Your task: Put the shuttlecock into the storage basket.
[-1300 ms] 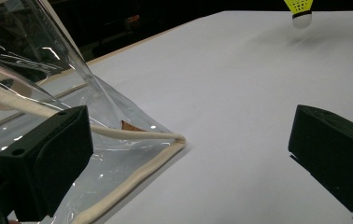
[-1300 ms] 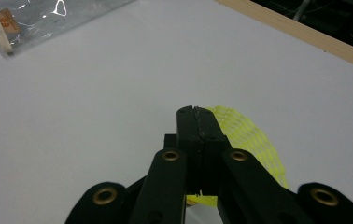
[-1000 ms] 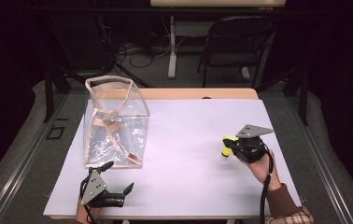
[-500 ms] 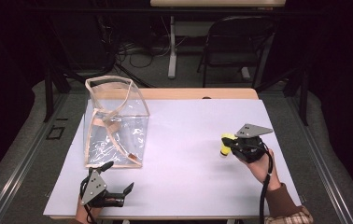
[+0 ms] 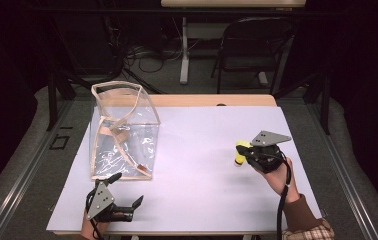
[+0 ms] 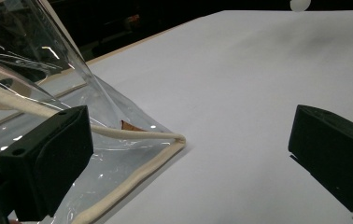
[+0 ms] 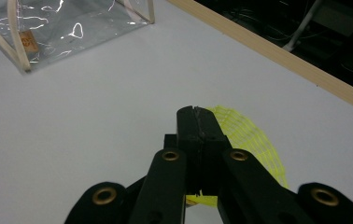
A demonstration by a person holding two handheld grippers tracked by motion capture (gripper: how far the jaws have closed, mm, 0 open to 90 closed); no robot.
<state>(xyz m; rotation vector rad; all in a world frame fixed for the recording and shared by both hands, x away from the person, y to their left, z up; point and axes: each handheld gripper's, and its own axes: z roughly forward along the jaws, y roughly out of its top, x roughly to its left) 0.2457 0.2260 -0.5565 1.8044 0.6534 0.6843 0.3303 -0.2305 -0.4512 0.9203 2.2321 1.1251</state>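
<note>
A clear plastic bag [image 5: 123, 131] with cream trim and a cream strap stands upright on the left of the white table [image 5: 202, 185]. My left gripper [image 5: 128, 188] rests near the front edge, just in front of the bag's near corner, jaws wide open and nothing between them. In the left gripper view the bag's trimmed corner [image 6: 165, 140] lies between the jaws of the left gripper [image 6: 188, 126], apart from both. At the right, my right gripper [image 5: 244, 152] is shut on a yellow mesh item [image 5: 239, 150]. The mesh [image 7: 249, 135] bulges out beside the closed jaws of the right gripper [image 7: 197, 114].
A wooden strip [image 5: 217, 100] runs along the table's far edge. Behind the table stand a dark chair [image 5: 252, 45] and a stand among floor cables. The bag [image 7: 72, 28] carries a small brown tag inside. White table surface lies between the two grippers.
</note>
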